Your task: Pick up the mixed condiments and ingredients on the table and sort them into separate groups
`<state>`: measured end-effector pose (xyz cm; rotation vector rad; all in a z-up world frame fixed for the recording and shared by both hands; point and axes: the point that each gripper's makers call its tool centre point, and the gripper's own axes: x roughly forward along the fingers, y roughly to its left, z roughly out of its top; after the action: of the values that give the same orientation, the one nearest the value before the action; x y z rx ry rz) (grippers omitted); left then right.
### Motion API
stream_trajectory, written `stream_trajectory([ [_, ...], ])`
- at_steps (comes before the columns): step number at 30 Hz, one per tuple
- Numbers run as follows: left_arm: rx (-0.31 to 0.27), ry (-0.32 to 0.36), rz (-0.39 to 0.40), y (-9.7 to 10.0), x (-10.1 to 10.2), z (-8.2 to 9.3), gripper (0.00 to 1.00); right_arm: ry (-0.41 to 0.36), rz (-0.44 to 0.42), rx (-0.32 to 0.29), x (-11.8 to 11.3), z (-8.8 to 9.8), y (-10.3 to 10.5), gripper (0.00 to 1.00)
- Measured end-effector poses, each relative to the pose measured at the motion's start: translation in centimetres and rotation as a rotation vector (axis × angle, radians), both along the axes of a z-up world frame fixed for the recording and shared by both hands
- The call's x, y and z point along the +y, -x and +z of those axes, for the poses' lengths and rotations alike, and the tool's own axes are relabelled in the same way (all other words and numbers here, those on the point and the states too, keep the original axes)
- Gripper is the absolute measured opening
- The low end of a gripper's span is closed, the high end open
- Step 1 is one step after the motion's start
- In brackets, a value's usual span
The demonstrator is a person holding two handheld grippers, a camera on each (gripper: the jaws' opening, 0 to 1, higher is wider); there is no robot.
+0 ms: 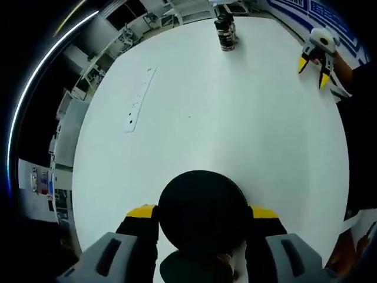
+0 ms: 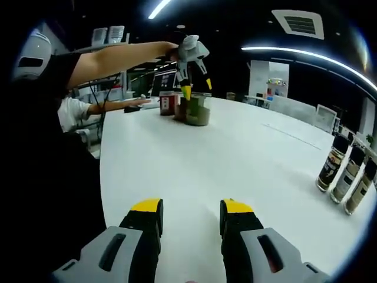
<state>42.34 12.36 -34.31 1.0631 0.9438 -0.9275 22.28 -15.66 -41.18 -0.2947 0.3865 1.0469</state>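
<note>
Above white worktop [image 1: 194, 118], left gripper [image 1: 203, 219] fingers pinch black-lidded jar [image 1: 203, 215]; right gripper [image 2: 189, 221] fingers spread, idle. Carry step; next, set jar beside jar cluster [image 2: 188, 108].

Right gripper [image 2: 191, 218] open over white table [image 2: 247, 159] — three bottles [image 2: 347, 177] right.

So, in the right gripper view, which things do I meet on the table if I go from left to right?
Red-filled jar → green-filled jar, with the left gripper above it → three dark-capped bottles in a row: first, second, third.
</note>
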Motion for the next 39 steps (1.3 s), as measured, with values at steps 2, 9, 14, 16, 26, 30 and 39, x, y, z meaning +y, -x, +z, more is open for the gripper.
stream_trajectory([
  [2, -0.010, -0.004, -0.015, 0.0, 0.1, -0.1, 0.59, 0.003, -0.001, 0.003, 0.0, -0.1, 0.0, 0.39],
  [9, -0.038, -0.032, -0.038, -0.3, 0.1, -0.3, 0.59, 0.009, 0.011, -0.002, 0.2, 0.0, 0.3, 0.39],
  [14, -0.043, -0.036, -0.031, -0.4, 0.1, -0.4, 0.60, -0.013, 0.002, -0.006, 0.2, 0.5, 0.1, 0.40],
  [16, -0.048, -0.035, -0.031, -0.3, 0.1, -0.4, 0.60, -0.009, 0.004, -0.009, 0.3, 0.6, 0.1, 0.40],
  [26, -0.077, -0.015, -0.028, -0.2, 0.7, -0.7, 0.66, -0.010, 0.011, -0.019, 0.2, 0.8, 0.2, 0.40],
  [30, -0.073, 0.027, -0.016, 0.4, 0.6, 0.0, 0.68, -0.016, 0.006, -0.021, 0.1, 0.9, 0.1, 0.40],
  [39, -0.092, 0.317, 0.010, 2.4, -1.7, 2.2, 0.75, -0.020, 0.015, -0.037, 0.3, 1.7, 0.2, 0.40],
])
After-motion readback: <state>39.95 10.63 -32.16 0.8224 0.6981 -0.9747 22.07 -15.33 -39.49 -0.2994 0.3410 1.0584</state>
